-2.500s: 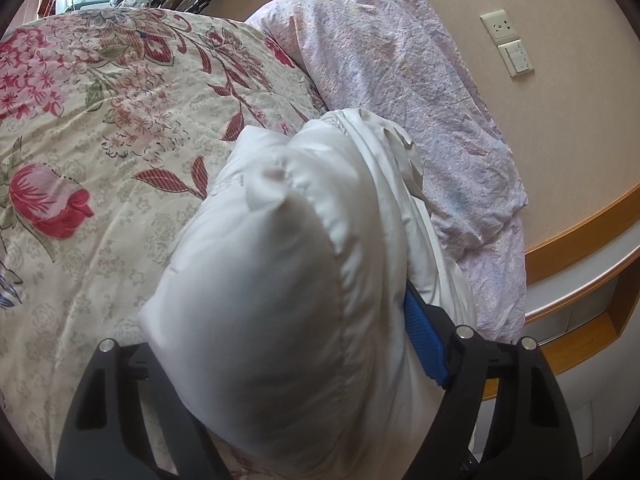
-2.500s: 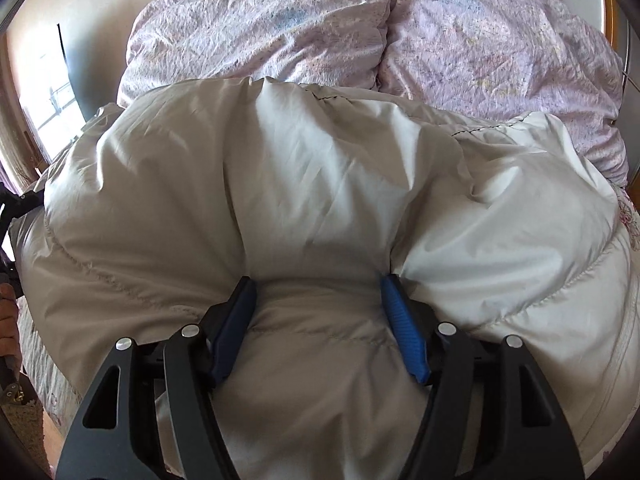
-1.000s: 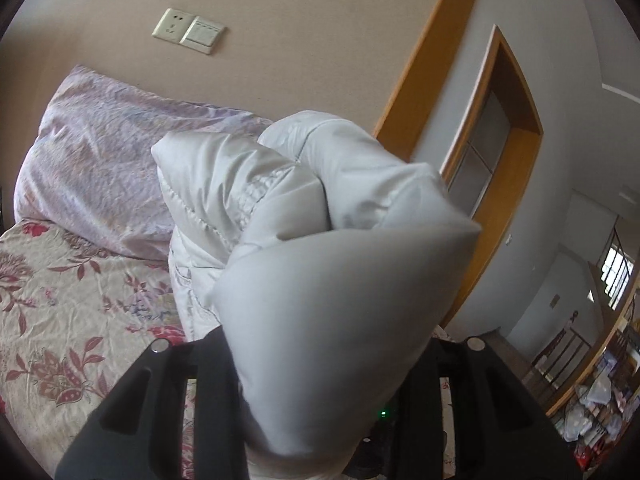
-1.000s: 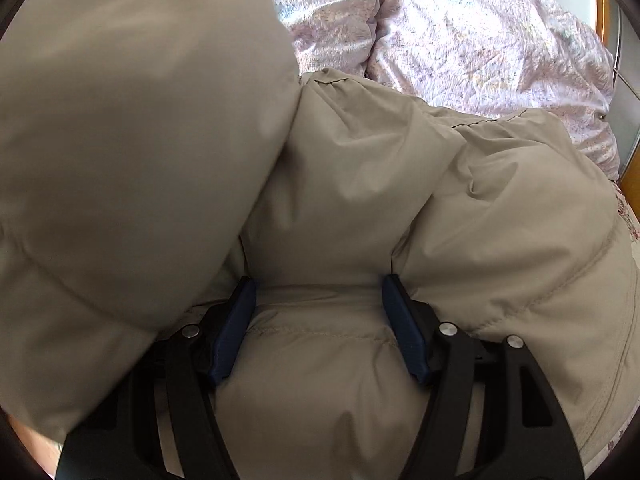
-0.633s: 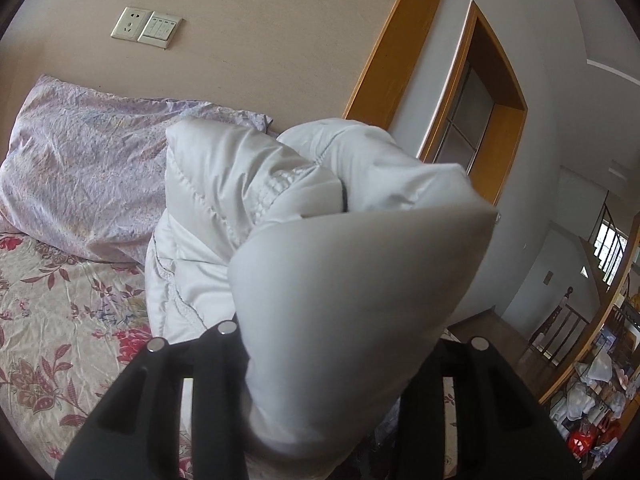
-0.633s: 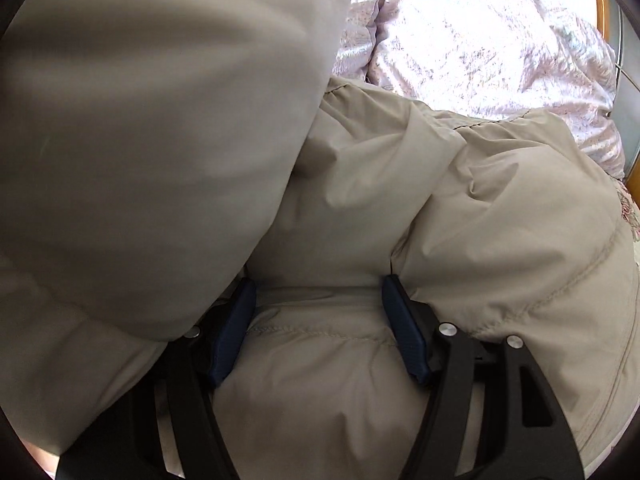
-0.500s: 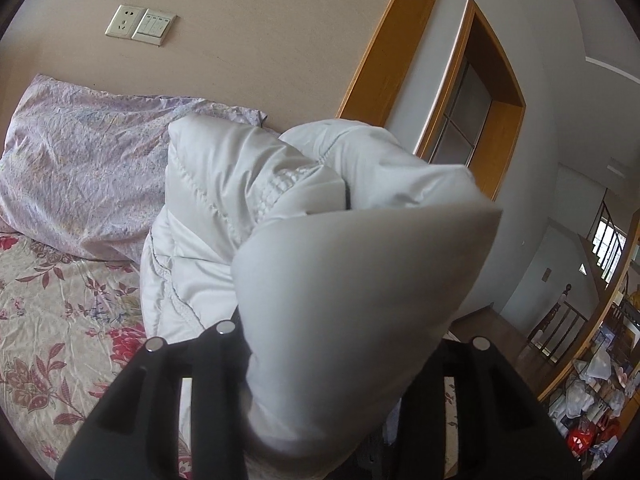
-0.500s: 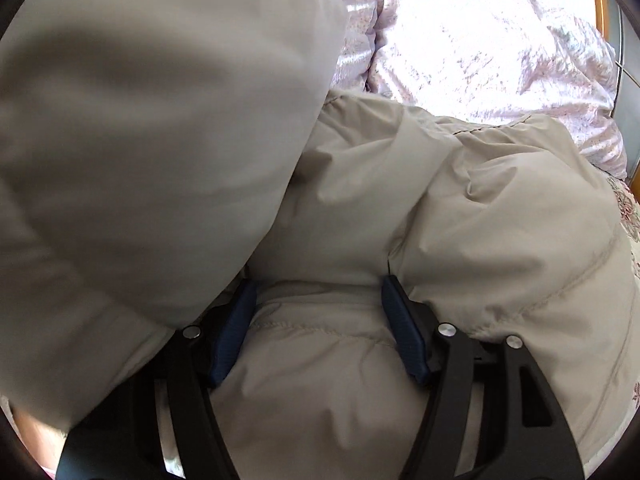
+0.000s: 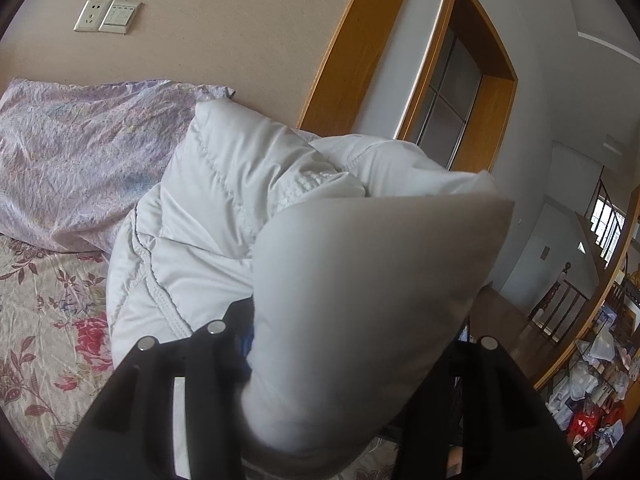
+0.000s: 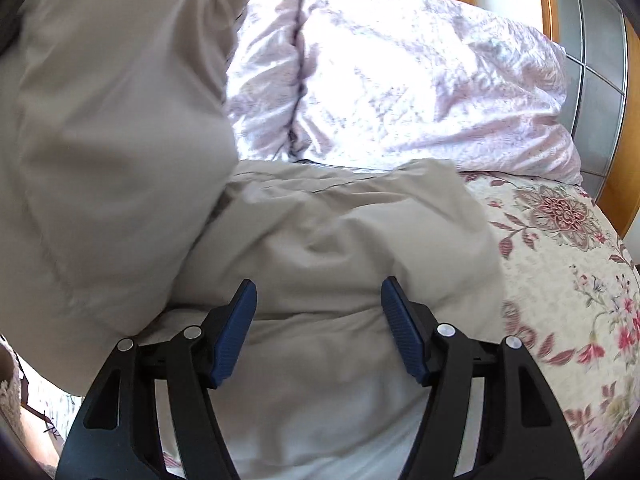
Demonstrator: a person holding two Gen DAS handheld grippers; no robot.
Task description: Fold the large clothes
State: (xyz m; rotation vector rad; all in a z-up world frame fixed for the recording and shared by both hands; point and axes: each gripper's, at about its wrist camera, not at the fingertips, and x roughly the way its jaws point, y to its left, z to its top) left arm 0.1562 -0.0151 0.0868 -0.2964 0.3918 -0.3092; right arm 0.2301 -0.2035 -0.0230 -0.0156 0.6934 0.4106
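Observation:
A white padded jacket [image 9: 224, 208] lies bunched on the bed in front of the pillow. My left gripper [image 9: 352, 328] has a thick raised fold of it [image 9: 372, 280] between its jaws. The jaws are opening, and the fold still fills the gap and hides the right finger. In the right wrist view the same jacket [image 10: 340, 240] looks beige. My right gripper [image 10: 319, 300] has a padded section wedged between its blue pads [image 10: 236, 324], and a crease runs from pad to pad. The raised fold [image 10: 100, 140] looms at the upper left.
A lilac pillow [image 9: 72, 160] [image 10: 400, 80] lies against the wall behind the jacket. The floral bedspread [image 9: 48, 320] [image 10: 560, 280] shows on either side. A wooden door frame [image 9: 344, 52], an inner window [image 9: 452, 80] and cluttered shelves [image 9: 592, 380] stand to the right.
The left gripper has carried its fold to the right, and a gap now shows at its left pad. In the right view the jacket has drawn nearer, uncovering pillow and bedspread.

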